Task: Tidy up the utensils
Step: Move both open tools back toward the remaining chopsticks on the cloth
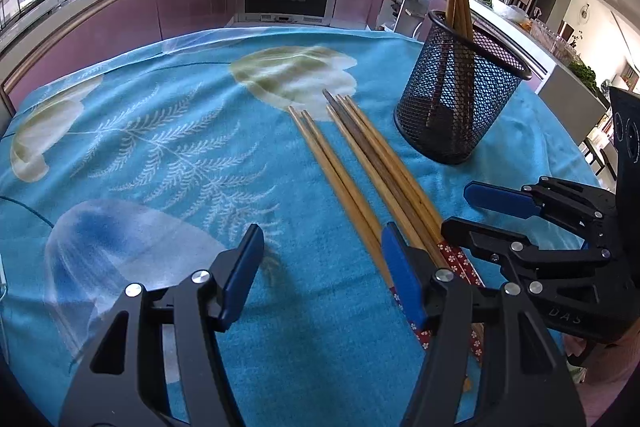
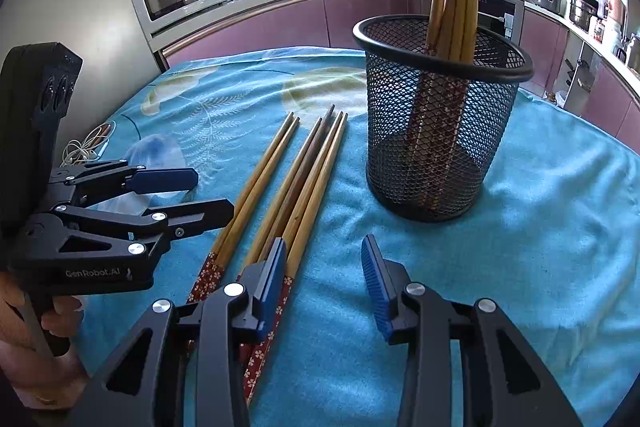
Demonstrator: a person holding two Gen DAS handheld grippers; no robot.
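1. Your desk (image 1: 140, 147) is draped in a blue flowered cloth. A black mesh cup (image 2: 440, 131) stands upright right of centre in the right wrist view, with several chopsticks standing in it, leaning toward its far rim. A tangle of white cord (image 2: 84, 151) lies at the left edge of that view, near the cloth's border.
2. The loose chopsticks (image 1: 360, 179) lie flat on the cloth just left of the cup, side by side in two close groups, not touching it. Their long axis runs from the lower middle of the frame up toward the centre: thin tips point away from you, red patterned ends point at you.
3. Your left tongs (image 1: 320, 279) are spread and empty, their right pad just beside the chopsticks' thick ends. Your right tongs (image 2: 324, 275) are also parted and hold nothing, their left pad over the patterned ends; whether it touches I cannot tell.
4. Bare cloth lies open at the left of the left wrist view and at the right of the right wrist view.
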